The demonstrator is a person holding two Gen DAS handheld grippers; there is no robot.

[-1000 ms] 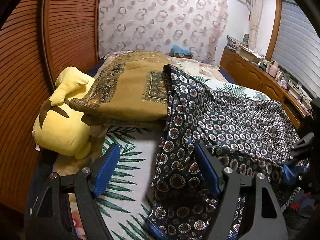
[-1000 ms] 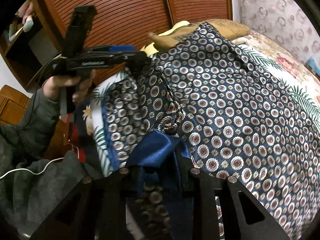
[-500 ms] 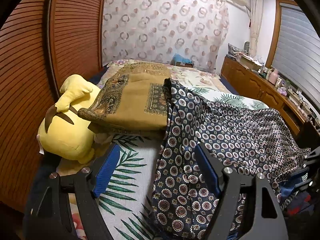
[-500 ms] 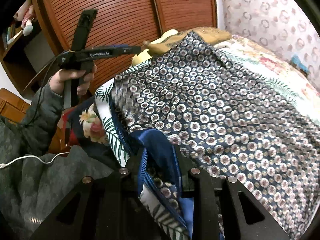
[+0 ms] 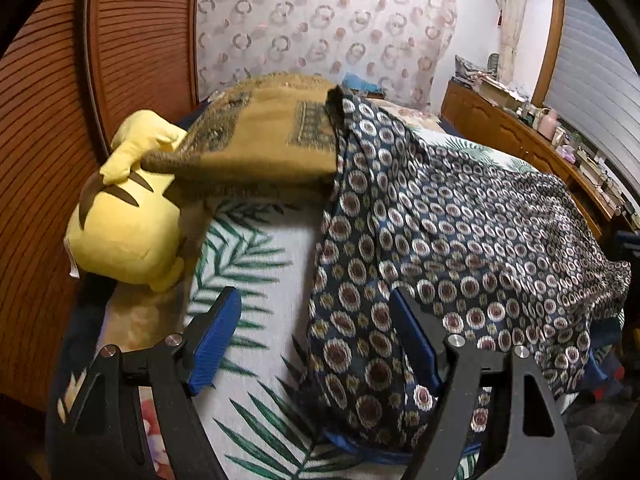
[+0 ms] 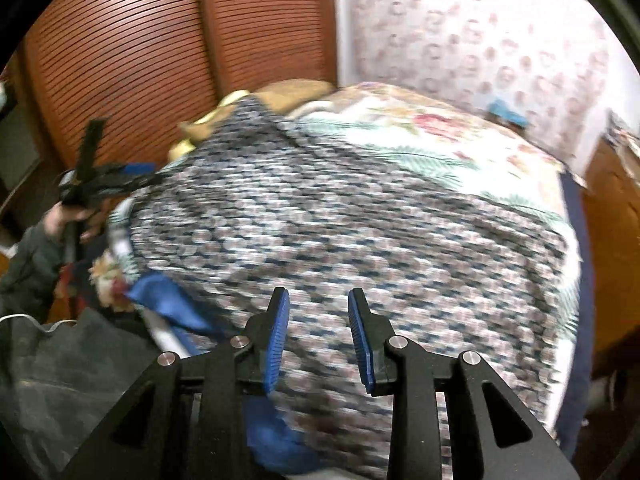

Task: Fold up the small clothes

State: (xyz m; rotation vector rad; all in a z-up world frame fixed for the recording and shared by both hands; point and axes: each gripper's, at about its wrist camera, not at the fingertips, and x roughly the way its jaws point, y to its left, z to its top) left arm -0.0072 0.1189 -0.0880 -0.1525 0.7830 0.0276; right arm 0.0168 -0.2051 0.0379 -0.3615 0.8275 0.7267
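The scarf point(image 5: 460, 232) lies spread over the bed point(image 5: 260, 264), its far corner tucked against the mustard cloth point(image 5: 260, 140) at 12 o'clock and its near hem drooping off the bed edge at 6. Its long axis, seen from the left wrist, runs from 11 o'clock down to 4.

The left claw point(image 5: 316, 336) hangs released, jaws wide, with the scarf's left hem lying under and past the right-hand finger; nothing is pinched. That hem sits at 1 o'clock from its tips, so I judge this hand the nearer for taking the near-left corner.

The right claw point(image 6: 318, 336) is empty and its jaws are opening, nothing between them; the scarf point(image 6: 340, 232) fills its view from 10 to 3 o'clock, blurred. In that view the left claw point(image 6: 104, 184) shows at 9 o'clock, gripped by a hand point(image 6: 66, 220).

The fabric looks thin, slick, silky, navy with small round medallions, likely to slide. The plush point(image 5: 120, 220) at 9 o'clock is soft and yellow.
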